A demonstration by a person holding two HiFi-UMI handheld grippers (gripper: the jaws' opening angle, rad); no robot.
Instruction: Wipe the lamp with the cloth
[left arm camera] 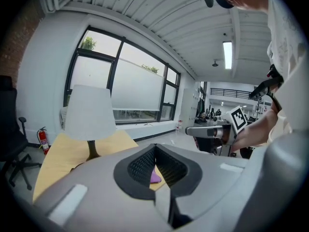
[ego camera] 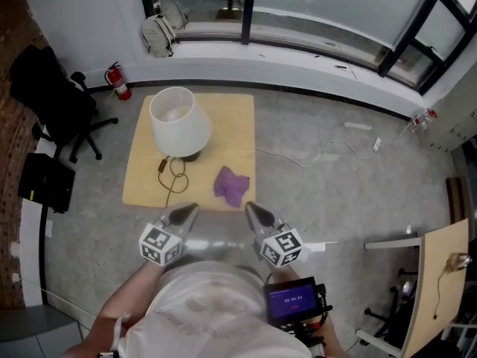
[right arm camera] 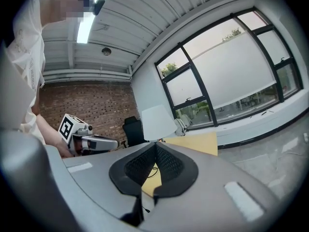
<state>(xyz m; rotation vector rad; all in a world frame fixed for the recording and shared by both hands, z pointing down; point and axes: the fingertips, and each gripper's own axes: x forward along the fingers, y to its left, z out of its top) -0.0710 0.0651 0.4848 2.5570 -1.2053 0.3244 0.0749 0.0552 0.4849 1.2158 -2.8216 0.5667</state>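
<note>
Cloth [ego camera: 232,186] lies near the front edge of the table [ego camera: 138,177] (lamp [ego camera: 179,121] behind).

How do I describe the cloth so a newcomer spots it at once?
Find the light wooden table on the grey floor by the window. A white-shaded lamp stands on its left half; the cloth lies crumpled right of the lamp, near the table's near right corner. It is the only purple, soft thing there.
</note>
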